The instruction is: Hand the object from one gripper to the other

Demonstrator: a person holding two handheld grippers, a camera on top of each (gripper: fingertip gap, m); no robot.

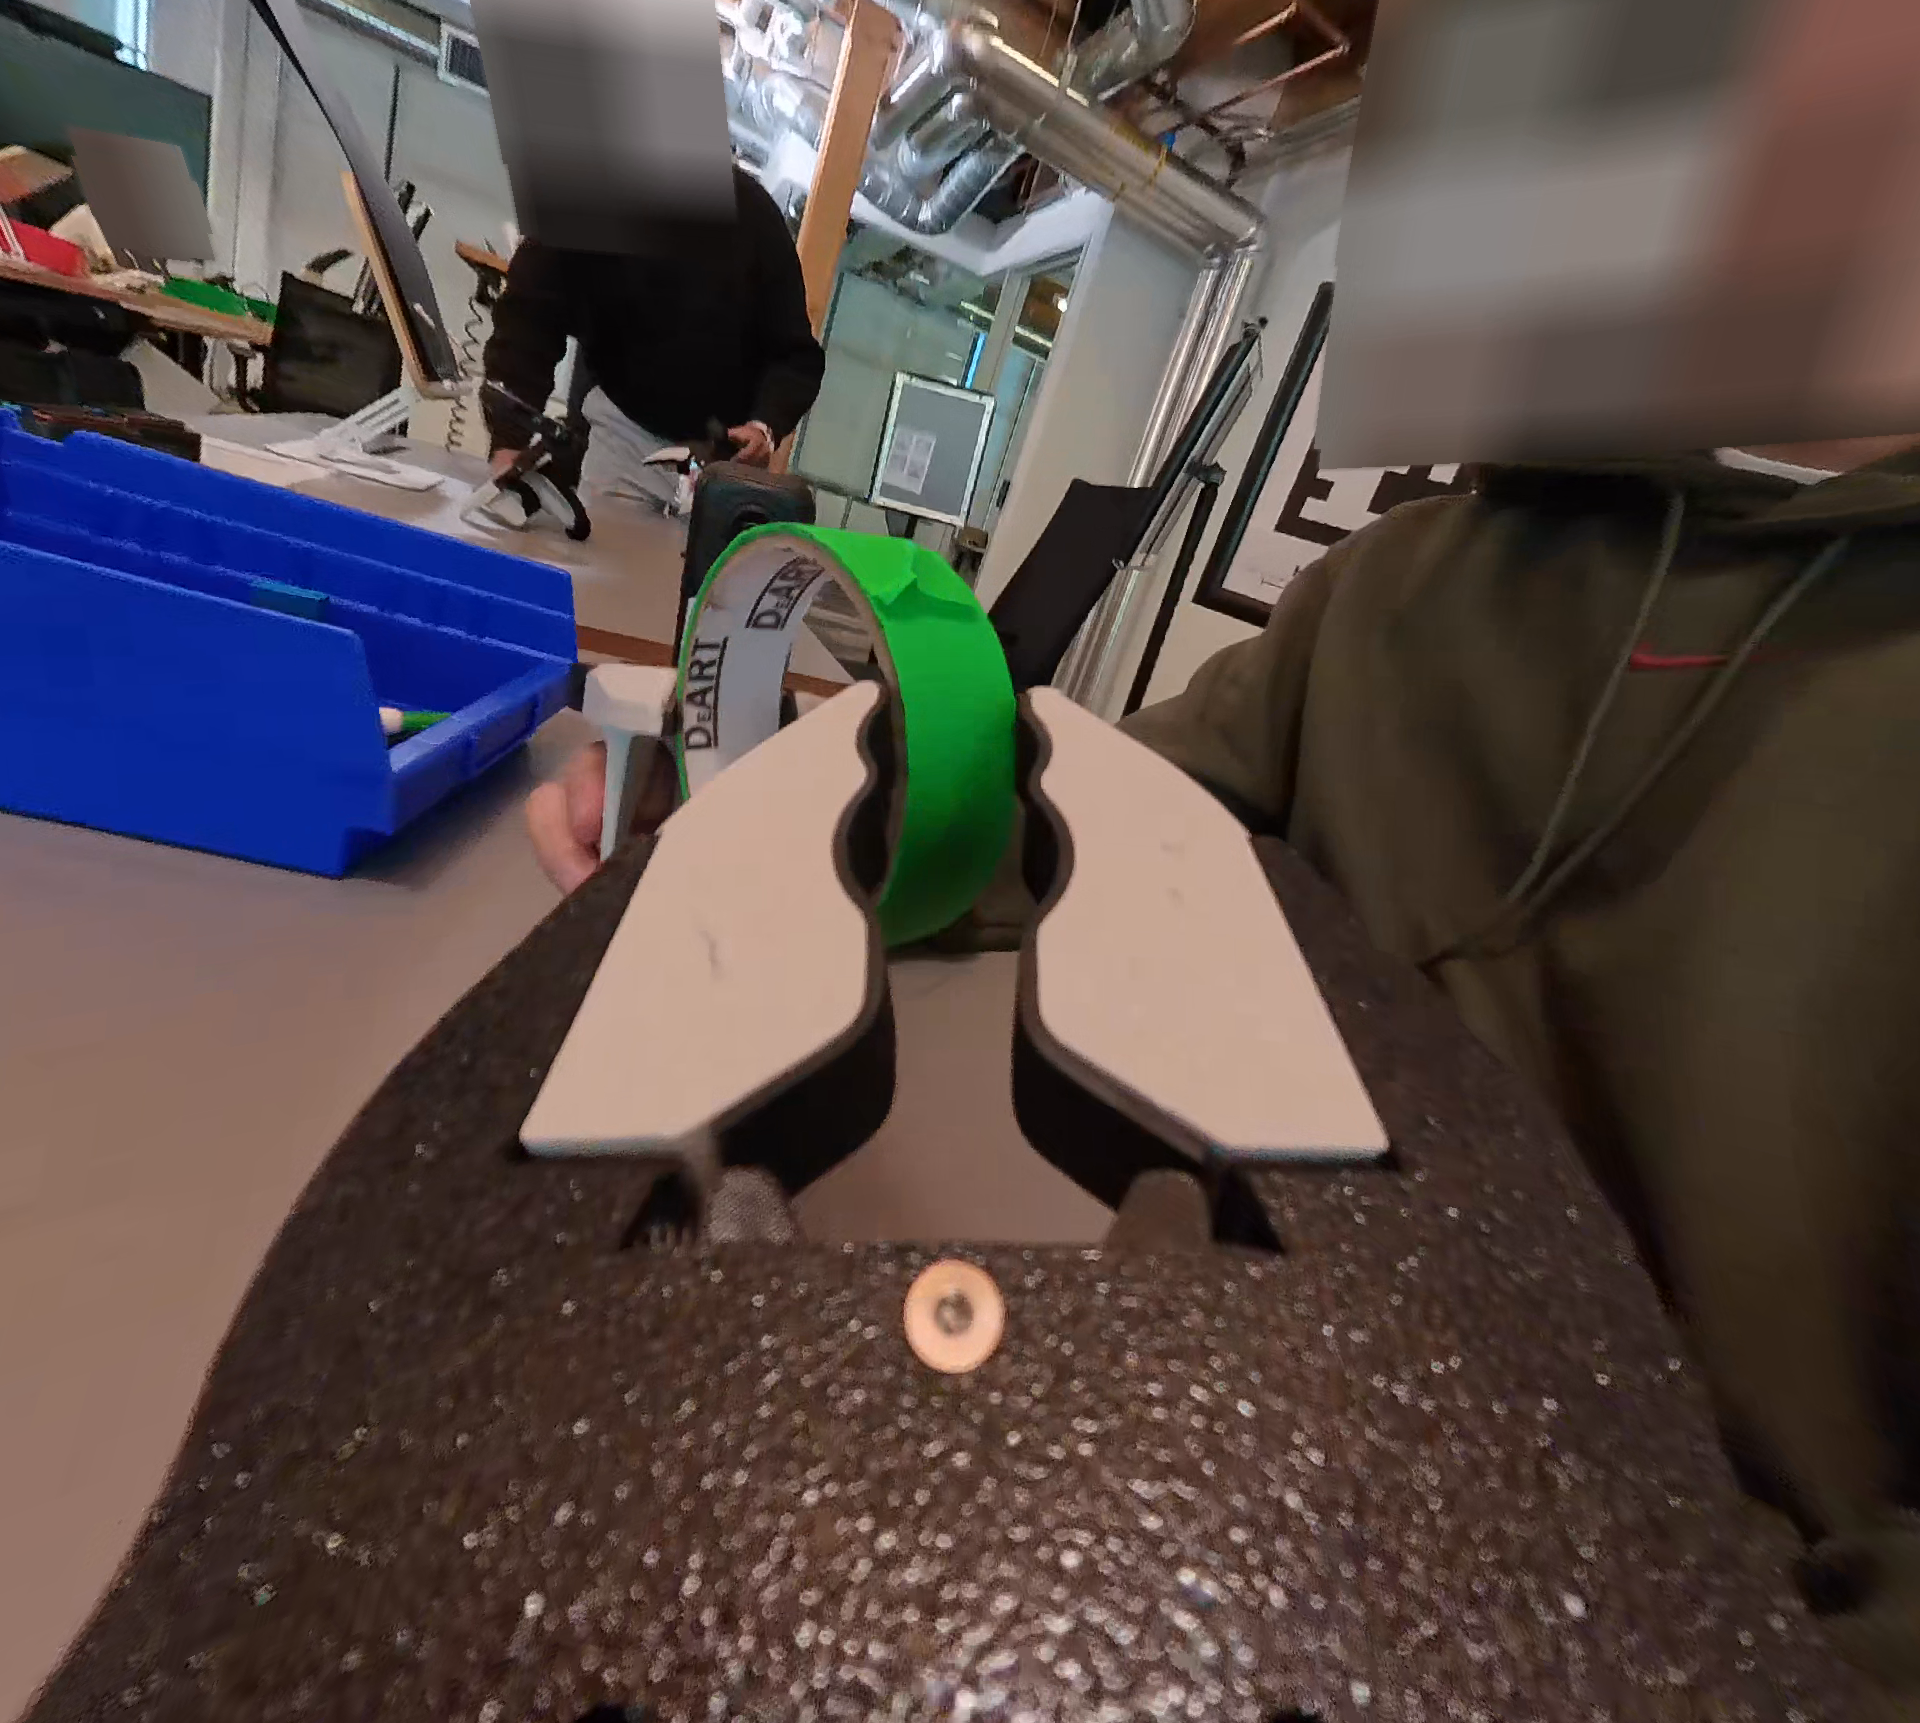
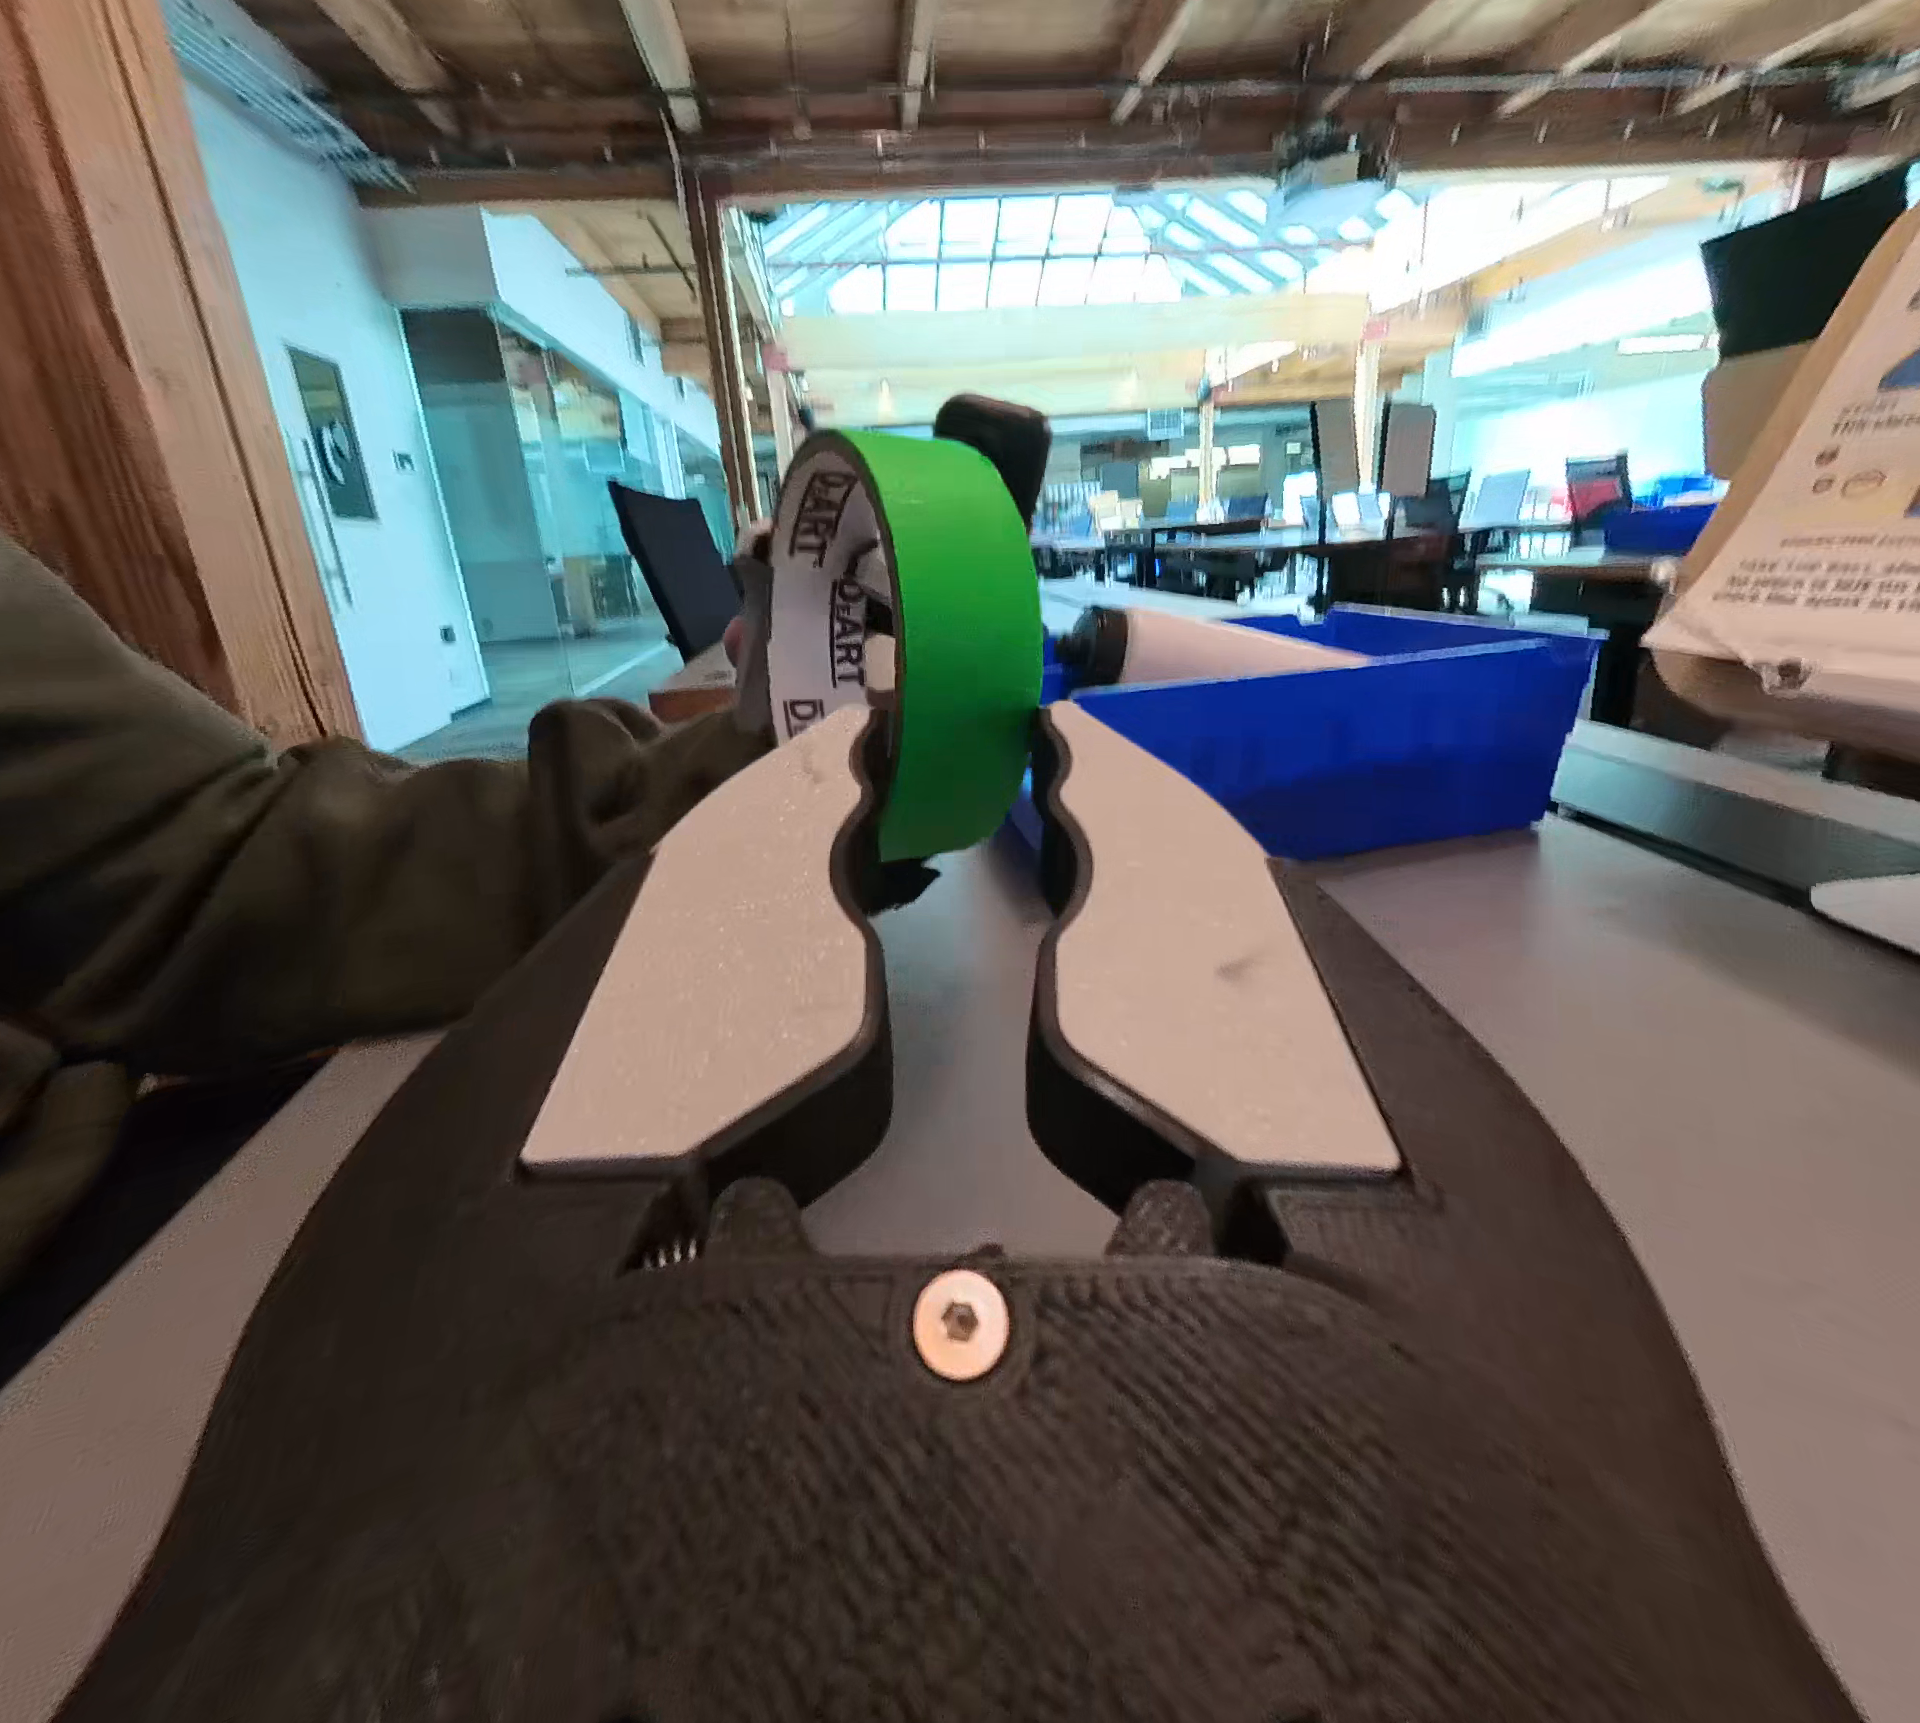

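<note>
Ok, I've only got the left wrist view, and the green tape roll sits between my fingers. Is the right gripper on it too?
Observer: Yes. In the right wrist view the right gripper straddles the green tape roll, both fingers apparently against its edges.
Operator: Anything beyond it on that side?
Observer: A blue bin sits just behind the roll, with a white tube lying in it.

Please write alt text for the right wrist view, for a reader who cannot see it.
A roll of bright green tape is held on edge between the fingertips of the right gripper, above a grey table. A blue plastic bin lies behind.
</note>
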